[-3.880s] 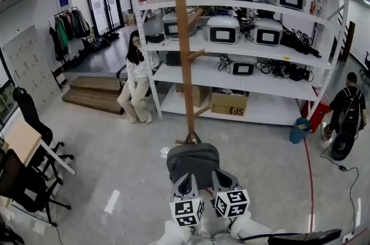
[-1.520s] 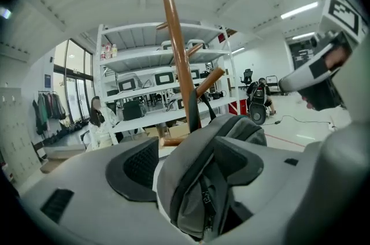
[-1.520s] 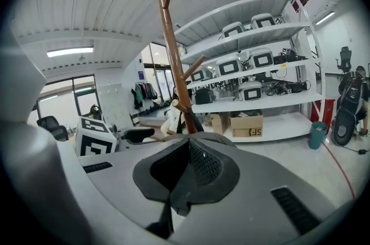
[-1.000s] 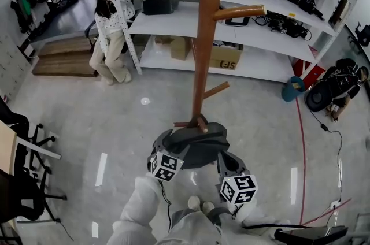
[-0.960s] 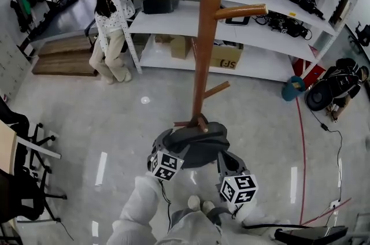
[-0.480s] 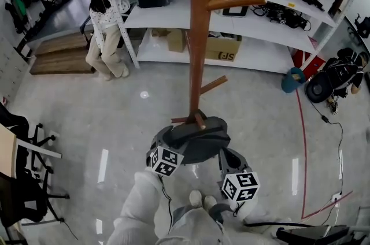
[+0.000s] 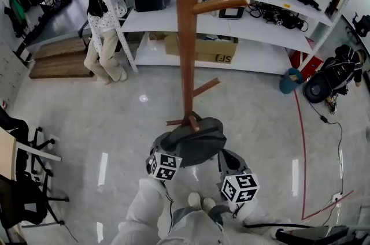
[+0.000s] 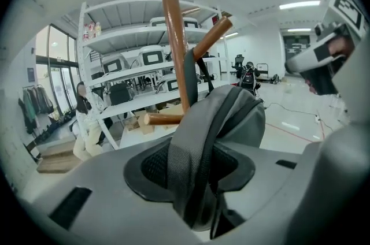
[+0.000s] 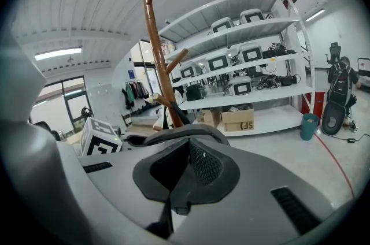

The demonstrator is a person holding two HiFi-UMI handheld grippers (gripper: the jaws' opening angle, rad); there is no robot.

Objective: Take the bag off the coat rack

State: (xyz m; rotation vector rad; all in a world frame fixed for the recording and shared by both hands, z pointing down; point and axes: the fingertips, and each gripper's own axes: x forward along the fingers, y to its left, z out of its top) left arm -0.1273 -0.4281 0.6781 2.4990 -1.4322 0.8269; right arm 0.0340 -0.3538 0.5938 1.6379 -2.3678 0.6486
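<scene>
Bag (image 7: 193, 143), grey, hangs on the lowest peg (image 7: 191, 121) of the wooden coat rack (image 7: 187, 36), lower centre of the head view, just above both marker cubes. Not off yet.

Step as I read it: securing the grip before the lift. In the left gripper view, the left gripper (image 8: 193, 192) has its jaws closing on the wide grey webbing strap (image 8: 196, 151); the strap fills the gap and the pads look to be on it. In its own view, the right gripper (image 9: 176, 192) has its jaws narrow, pinched on a thin dark bit of the bag at its right edge.

Next move, my call: raise both grippers together so the hanging loop rides up and over the peg tip, then pull the bag toward me, clear of the pole. The peg slopes upward, so a straight pull would likely snag.

Writing: cardboard box (image 7: 202, 50) on the bottom shelf (image 7: 260, 62), upper centre, has big dark letters, looks like "SF". Cubes carry only black-and-white square patterns. Nothing else is readable.
</scene>
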